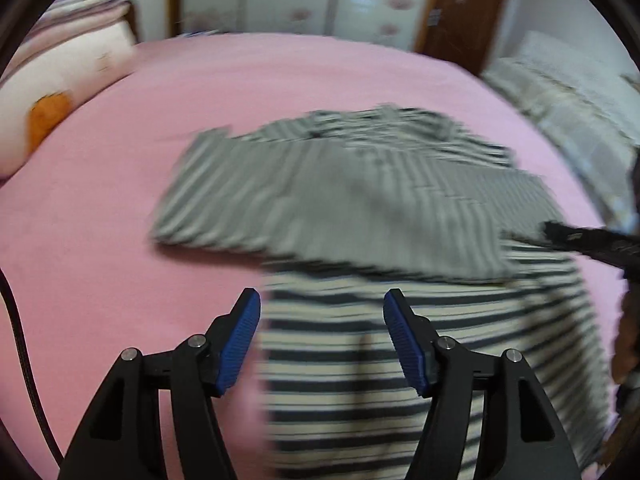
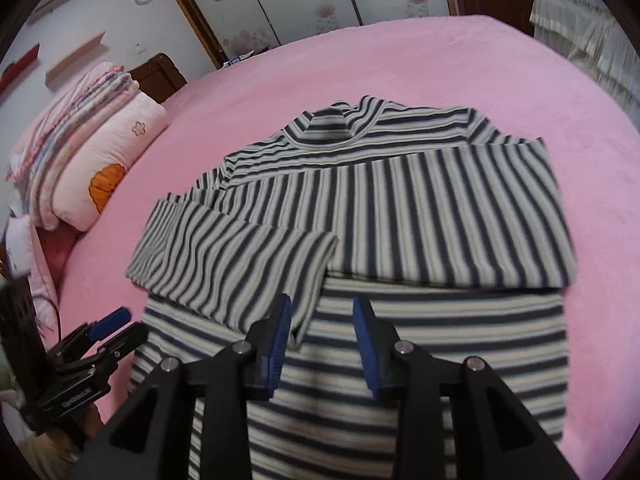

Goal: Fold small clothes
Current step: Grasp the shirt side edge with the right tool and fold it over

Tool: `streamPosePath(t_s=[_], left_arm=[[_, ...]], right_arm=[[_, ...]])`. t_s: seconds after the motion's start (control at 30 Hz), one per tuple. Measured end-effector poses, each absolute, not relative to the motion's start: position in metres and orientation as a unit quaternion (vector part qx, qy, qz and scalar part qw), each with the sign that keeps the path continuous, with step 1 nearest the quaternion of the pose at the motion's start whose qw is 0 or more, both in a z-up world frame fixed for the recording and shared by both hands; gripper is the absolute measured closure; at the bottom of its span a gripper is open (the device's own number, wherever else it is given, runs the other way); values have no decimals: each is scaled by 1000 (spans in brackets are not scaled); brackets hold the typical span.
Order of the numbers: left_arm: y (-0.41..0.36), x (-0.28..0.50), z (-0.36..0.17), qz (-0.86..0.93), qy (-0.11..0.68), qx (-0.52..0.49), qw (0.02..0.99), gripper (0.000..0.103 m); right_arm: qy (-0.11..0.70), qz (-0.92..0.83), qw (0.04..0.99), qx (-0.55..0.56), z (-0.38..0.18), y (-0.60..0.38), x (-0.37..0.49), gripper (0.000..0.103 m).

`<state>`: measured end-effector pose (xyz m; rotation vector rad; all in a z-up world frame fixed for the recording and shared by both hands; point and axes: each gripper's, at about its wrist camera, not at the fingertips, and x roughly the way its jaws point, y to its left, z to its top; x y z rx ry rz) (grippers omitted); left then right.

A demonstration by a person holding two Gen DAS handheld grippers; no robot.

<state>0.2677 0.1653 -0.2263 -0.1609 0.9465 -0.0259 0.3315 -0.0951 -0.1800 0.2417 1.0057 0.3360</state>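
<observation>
Stripes fill both my feeds: the striped top [image 2: 360,208] lies flat on the pink bed cover [image 2: 440,64], collar pointing away from me, with both sleeves folded across its chest. One sleeve [image 2: 232,260] crosses from the pillow side, and its cuff ends just ahead of my right gripper [image 2: 322,340]. That claw hangs over the top's lower body, blue pads spread with nothing between them, though its left pad sits so close to the cuff that I can't say whether they touch.

My left gripper [image 1: 322,336] is spread wide too, gripping nothing; one pad is over bare pink cover just beside the top's edge, the other over the striped body. That feed is badly smeared, so I'd only call the upper part of the top [image 1: 360,200] roughly folded there. From the right wrist view I see the left gripper [image 2: 108,328] low beside the hem corner nearest the pillows.

Beyond the top, on the sleeve's side, a pink pillow [image 2: 108,160] with an orange patch leans against a folded quilt [image 2: 76,100].
</observation>
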Motion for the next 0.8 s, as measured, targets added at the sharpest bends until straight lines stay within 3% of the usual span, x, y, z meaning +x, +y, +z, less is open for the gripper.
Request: streamPosePath(t_s=[0.3,0.57,0.67,0.8], left_arm=[[246,284,-267,54,484,-175,856,40],[253,286,-274,52,484,-157,860,39],[247,291,-275,53,483,-158,860,38],[246,294,-273,53,481,-163,860,38]], right_arm=[[538,178,798,203,-224,-94,375,71],[543,192,792,201,-237,-77,379,72],[543,207,796,170,-233,-62,380,97],[501,196,838,87,-202,-44,368,97]])
